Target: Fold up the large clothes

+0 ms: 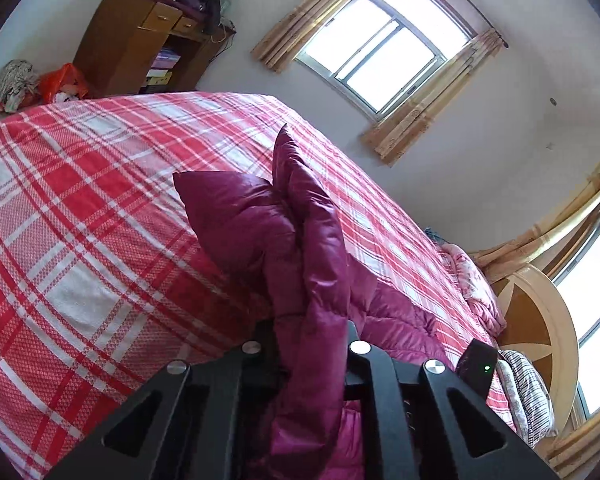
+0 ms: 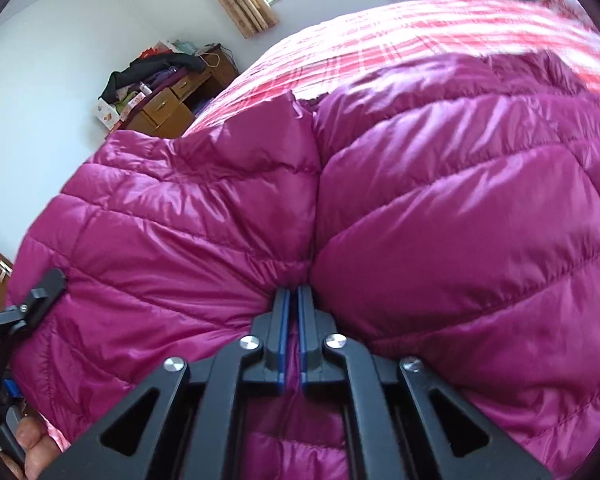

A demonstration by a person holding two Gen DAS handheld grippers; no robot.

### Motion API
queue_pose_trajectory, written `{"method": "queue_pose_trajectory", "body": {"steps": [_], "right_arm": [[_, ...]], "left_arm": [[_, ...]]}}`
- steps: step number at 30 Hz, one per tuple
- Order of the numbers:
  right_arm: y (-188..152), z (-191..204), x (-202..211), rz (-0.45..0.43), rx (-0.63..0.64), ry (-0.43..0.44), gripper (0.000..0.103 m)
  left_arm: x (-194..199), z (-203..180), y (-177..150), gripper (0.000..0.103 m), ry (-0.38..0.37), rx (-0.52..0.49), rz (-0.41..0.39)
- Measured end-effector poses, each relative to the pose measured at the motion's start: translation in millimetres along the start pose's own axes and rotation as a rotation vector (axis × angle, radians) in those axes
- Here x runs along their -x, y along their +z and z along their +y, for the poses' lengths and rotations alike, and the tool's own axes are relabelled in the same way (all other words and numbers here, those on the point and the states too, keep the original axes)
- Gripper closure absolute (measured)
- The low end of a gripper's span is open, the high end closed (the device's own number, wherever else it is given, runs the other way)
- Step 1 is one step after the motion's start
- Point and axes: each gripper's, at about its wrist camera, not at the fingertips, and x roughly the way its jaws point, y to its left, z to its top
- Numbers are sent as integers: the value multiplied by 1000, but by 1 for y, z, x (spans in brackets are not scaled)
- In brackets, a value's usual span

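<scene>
A magenta quilted down jacket [image 1: 256,232] lies bunched on a bed with a red-and-white plaid cover [image 1: 80,208]. My left gripper [image 1: 312,336] is shut on a fold of the jacket, which stands up between the fingers and hides their tips. In the right wrist view the jacket [image 2: 440,208] fills most of the frame. My right gripper [image 2: 293,296] is shut on a pinch of jacket fabric at a seam between two puffy panels. The other gripper's finger [image 2: 46,288] touches the jacket's left edge.
A brown wooden cabinet [image 1: 140,44] piled with clothes stands beyond the bed's far corner, with bags [image 1: 60,82] beside it. Curtained windows [image 1: 384,48] are on the wall. A wooden headboard [image 1: 540,320] and pillows [image 1: 524,392] are at the right.
</scene>
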Motion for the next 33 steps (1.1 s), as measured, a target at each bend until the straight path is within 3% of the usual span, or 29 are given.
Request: {"method": "queue_pose_trajectory", "body": {"steps": [5,11,14,17,22,26,33], "right_arm": [[-24,15,2,88,-113,95,99],[-64,53,-14,194,-167,303,100],[-66,58,-7,183,-135,325,100],[-63,39,20,135,-166,366,91],[-57,-15,87,-14,-158,277,90],[-56,-60,128,-99,-141,158,90],[-62,-122,156,-149,-192,65,89]], "left_arm": [[31,-28,8,92,-34,-44,-13],[52,-66,9,92,46,-213,-17],[51,-88,-1,92,120,-364,-19],[45,-103,-9,92,113,-426,-14],[14,-134,-37,92,140,-526,55],[-15,-163,-72,92,137,-636,120],[-62,-186,-143,92,190,-823,228]]}}
